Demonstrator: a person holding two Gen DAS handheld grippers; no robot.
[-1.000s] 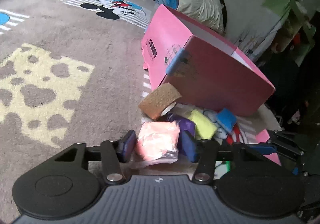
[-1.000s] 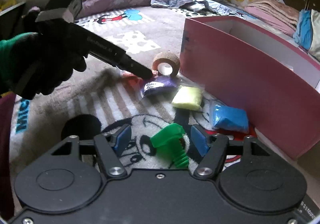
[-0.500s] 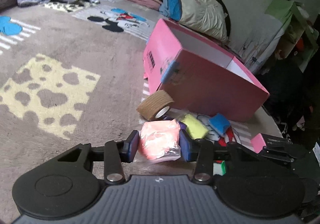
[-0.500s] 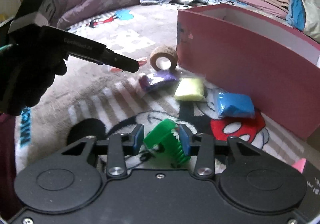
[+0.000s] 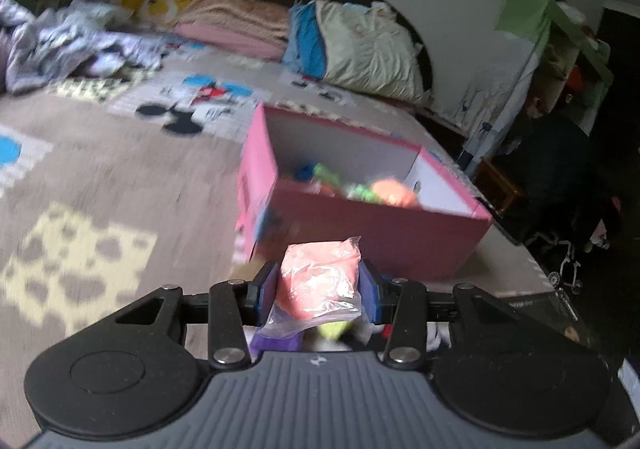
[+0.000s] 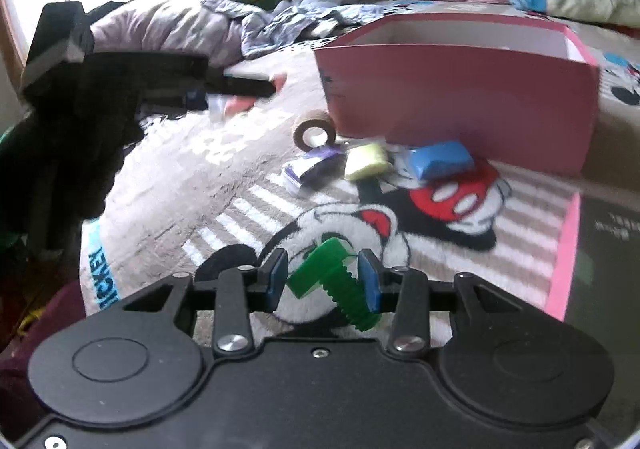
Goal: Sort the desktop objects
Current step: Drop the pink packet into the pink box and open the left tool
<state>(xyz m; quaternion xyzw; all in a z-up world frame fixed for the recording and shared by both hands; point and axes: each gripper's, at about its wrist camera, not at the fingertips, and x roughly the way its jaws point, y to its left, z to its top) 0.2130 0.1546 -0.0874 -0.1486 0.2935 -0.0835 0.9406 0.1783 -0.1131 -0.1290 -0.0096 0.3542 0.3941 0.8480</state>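
Two crinkly bagged clay lumps (image 5: 318, 283), ridged bolt (image 6: 334, 283)

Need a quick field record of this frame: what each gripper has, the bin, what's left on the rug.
left gripper: shut on pink clay packet, raised in front of the box
right gripper: shut on green toy bolt, low over the rug
pink box: open, blurred toys already inside
still on the rug: tape roll, purple packet, yellow packet, blue packet, all beside the box
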